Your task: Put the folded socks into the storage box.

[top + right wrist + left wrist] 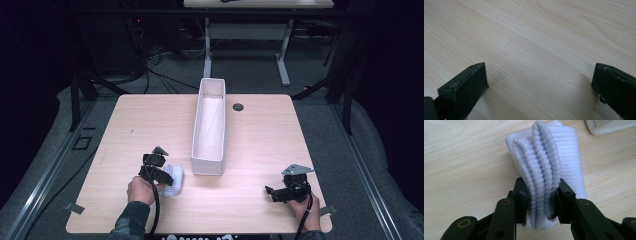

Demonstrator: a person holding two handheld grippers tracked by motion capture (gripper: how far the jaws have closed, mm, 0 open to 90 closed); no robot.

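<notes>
Wooden table [250,150] with a long white bin [210,127] at centre, running front to back. Left of the bin's near end: left gripper [541,202], jaws pinching a folded white ribbed cloth [549,165], probably a sock. Right of the bin's near end, well apart: right gripper [539,85], jaws spread wide over bare wood.
</notes>
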